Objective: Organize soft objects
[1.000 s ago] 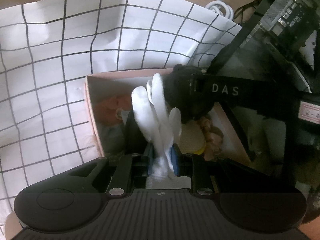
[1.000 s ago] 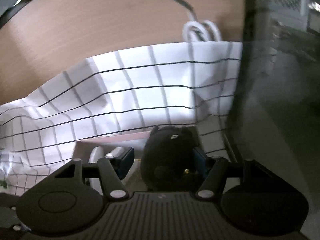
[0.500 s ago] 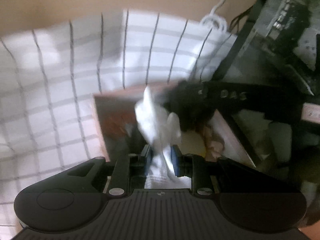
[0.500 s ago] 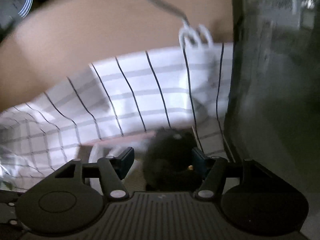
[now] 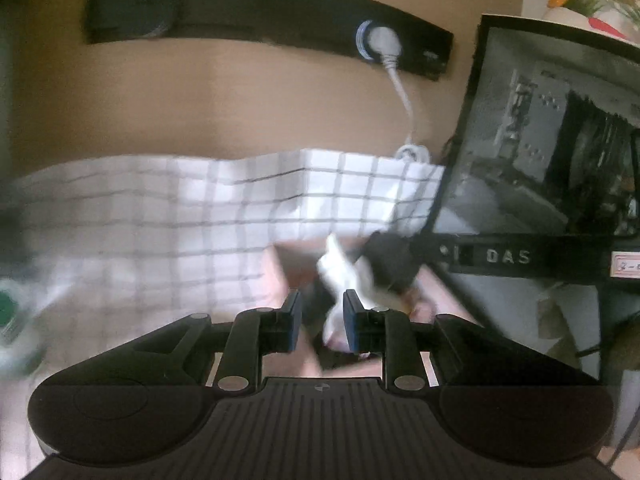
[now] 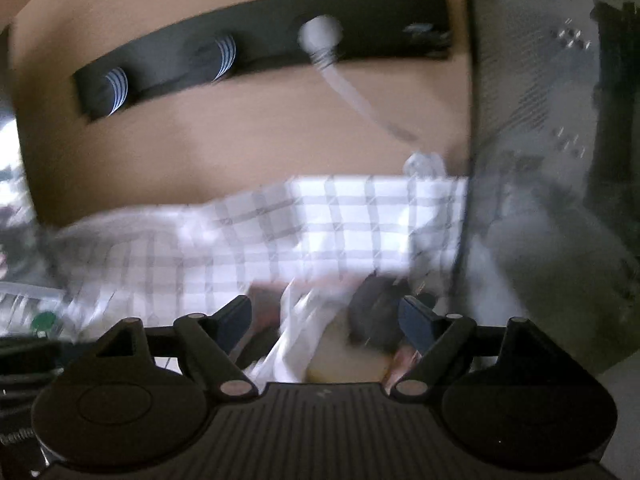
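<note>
Both views are motion-blurred. A pink box (image 5: 276,276) sits on the checked cloth (image 5: 168,224). A white glove (image 5: 340,272) hangs into it beside a black plush toy (image 5: 390,260). My left gripper (image 5: 320,322) is open; the glove lies against its right finger (image 5: 352,324). In the right wrist view the glove (image 6: 296,344) and the black plush toy (image 6: 374,312) lie in the box between the spread fingers of my open right gripper (image 6: 326,320). A yellow soft item (image 6: 344,364) shows below them.
A glass-sided computer case (image 5: 552,152) stands to the right of the box. A black socket strip (image 5: 264,20) with a white plug and cable (image 5: 400,88) is on the wooden wall behind. A green-capped object (image 5: 8,312) lies at the far left.
Both grippers have opened and pulled back and tilted up. The left let go of the white glove and the right let go of the black plush toy; both now rest in the box.
</note>
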A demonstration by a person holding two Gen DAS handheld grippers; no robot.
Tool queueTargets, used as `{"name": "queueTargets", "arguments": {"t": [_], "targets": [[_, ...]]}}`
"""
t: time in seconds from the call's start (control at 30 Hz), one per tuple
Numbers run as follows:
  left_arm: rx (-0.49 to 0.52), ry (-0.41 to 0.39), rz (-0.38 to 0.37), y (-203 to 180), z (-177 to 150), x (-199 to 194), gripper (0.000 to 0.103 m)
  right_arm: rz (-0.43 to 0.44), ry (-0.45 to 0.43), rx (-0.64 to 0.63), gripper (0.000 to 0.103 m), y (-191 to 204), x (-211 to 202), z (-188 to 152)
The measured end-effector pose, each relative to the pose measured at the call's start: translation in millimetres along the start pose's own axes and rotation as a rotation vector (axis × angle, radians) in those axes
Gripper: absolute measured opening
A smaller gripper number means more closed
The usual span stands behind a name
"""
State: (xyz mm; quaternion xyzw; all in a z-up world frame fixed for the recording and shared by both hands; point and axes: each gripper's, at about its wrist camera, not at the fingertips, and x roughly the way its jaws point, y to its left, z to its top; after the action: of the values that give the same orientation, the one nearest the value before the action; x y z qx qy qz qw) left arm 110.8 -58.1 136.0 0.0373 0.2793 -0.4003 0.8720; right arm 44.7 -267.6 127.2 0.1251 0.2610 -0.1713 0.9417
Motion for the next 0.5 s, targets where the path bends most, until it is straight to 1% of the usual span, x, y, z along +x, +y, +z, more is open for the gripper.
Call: {"name": "queueTargets", "arguments": {"t": [0.07,0.13,0.17,0.2,0.23,0.3,0.33,0.37,0.43,0.5], "targets": [[-0.027,-0.02,0.059,2.5,-28.3,-19.9,0.025,0.061,0.029,-0.03,0.081,6.0,-10.0,-18.7],[-0.078,-0.027,0.135,5.5,-63.4,-37.7,0.025,0.132,0.06,-0.065,0.081,12.3,-15.4,-40.0],[-0.099,-0.031,0.173,6.8,-76.7,-42.6,0.025,0.182,0.076,-0.096,0.081,16.0,-16.9,-52.2],[-0.133,-0.024,0.232,7.6,-92.4,-46.5,0.025,0.217,0.087,-0.128,0.082,19.4,-18.7,-62.9],[-0.192,-0.015,0.286,8.8,-110.2,-51.5,0.025,0.245,0.1,-0.163,0.082,22.6,-19.2,-75.7],[-0.271,-0.004,0.339,12.3,-133.2,-56.0,0.025,0.295,0.152,-0.221,0.082,29.0,-13.4,-99.9],[-0.281,0.011,0.379,9.8,-144.7,-54.7,0.025,0.311,0.178,-0.24,0.082,33.0,-9.8,-109.5],[-0.27,0.018,0.417,6.7,-152.7,-53.5,0.025,0.323,0.201,-0.25,0.082,35.9,-6.1,-119.6],[-0.263,0.022,0.482,1.5,-163.7,-50.7,0.025,0.356,0.253,-0.276,0.082,43.0,3.0,-135.8],[-0.276,0.032,0.511,-1.7,-170.3,-48.7,0.025,0.382,0.284,-0.321,0.082,50.2,10.7,-148.2]]}}
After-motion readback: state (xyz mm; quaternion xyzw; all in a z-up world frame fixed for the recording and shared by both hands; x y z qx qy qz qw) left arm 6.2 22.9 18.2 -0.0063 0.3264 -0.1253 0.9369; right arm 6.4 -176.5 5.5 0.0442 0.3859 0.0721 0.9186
